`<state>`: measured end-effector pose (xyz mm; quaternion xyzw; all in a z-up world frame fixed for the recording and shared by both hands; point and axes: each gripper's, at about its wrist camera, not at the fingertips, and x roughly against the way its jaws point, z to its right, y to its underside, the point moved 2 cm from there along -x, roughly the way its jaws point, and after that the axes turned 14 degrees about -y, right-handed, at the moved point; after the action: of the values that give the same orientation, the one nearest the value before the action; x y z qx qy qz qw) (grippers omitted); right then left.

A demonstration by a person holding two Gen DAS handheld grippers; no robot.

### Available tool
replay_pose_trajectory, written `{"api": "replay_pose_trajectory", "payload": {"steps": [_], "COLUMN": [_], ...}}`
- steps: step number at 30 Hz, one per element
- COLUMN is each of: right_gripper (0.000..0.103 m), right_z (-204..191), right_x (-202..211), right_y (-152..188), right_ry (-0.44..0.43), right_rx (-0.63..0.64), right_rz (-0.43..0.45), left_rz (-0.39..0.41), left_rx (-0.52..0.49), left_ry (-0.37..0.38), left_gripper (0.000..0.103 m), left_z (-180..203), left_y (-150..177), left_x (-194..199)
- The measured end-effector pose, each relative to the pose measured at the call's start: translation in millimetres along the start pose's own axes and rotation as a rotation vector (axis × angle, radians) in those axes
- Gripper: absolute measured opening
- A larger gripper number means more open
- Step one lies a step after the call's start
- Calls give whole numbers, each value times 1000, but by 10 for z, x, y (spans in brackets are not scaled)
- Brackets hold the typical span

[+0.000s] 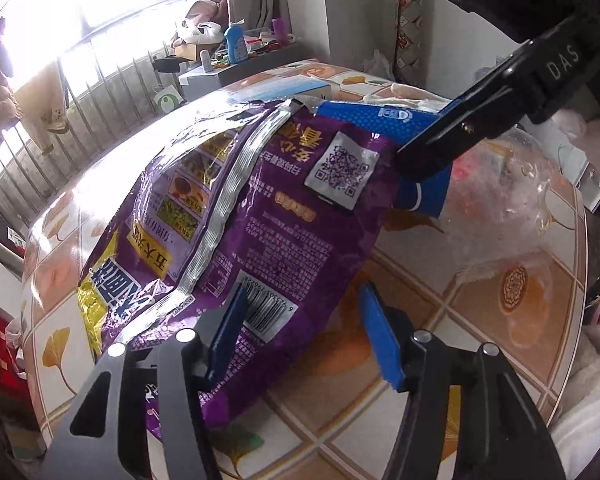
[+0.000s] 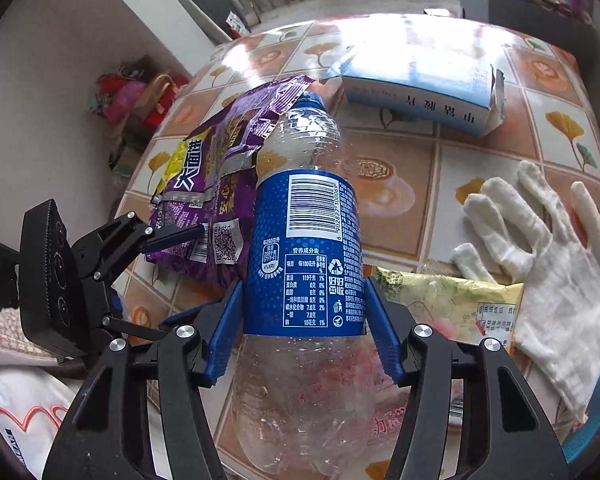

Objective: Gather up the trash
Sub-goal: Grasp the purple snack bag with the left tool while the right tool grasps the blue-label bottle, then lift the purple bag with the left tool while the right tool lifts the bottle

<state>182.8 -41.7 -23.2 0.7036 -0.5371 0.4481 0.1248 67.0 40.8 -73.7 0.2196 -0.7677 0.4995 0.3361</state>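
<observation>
A purple snack bag (image 1: pixel 260 208) lies crumpled on the tiled table (image 1: pixel 440 308). My left gripper (image 1: pixel 304 336) is open, its blue pads either side of the bag's near edge with the barcode. In the right wrist view my right gripper (image 2: pixel 304 320) is shut on a clear plastic bottle (image 2: pixel 304 240) with a blue label, held at the label's lower part. The purple bag (image 2: pixel 216 168) lies left of the bottle, with the left gripper (image 2: pixel 172 236) at its near edge. The bottle (image 1: pixel 500 184) and the right gripper's finger (image 1: pixel 480 128) show at the upper right of the left wrist view.
A torn white and blue box (image 2: pixel 420 88) lies at the far side of the table. A white glove (image 2: pixel 548 240) lies at the right, over a yellow wrapper (image 2: pixel 440 300). A cluttered ledge (image 1: pixel 240 52) and window bars stand beyond the table.
</observation>
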Motion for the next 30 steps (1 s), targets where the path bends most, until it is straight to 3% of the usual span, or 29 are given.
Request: {"api": "replay_pose_trajectory", "payload": {"steps": [2, 6, 8, 10, 25, 30], "right_gripper": [56, 56, 56, 56, 57, 59], "right_z": [15, 59, 71, 59, 67, 120], "right_x": [4, -2, 26, 29, 201, 139], "right_y": [8, 38, 55, 58, 132, 184], "right_ry": [-12, -51, -58, -68, -145, -101], "right_rx": [-14, -55, -62, -66, -61, -66], "right_rz": [11, 47, 62, 75, 114, 90], "left_rz": [-9, -8, -4, 3, 77, 65], "left_rx": [26, 52, 52, 57, 105, 119], "left_ry": [26, 67, 90, 104, 117, 103], "left_gripper": [36, 23, 10, 6, 1, 0], "left_z": [-39, -82, -70, -68, -190, -215], "left_y": [-15, -45, -49, -52, -86, -81], "left_x": [-29, -62, -53, -36, 270, 236]}}
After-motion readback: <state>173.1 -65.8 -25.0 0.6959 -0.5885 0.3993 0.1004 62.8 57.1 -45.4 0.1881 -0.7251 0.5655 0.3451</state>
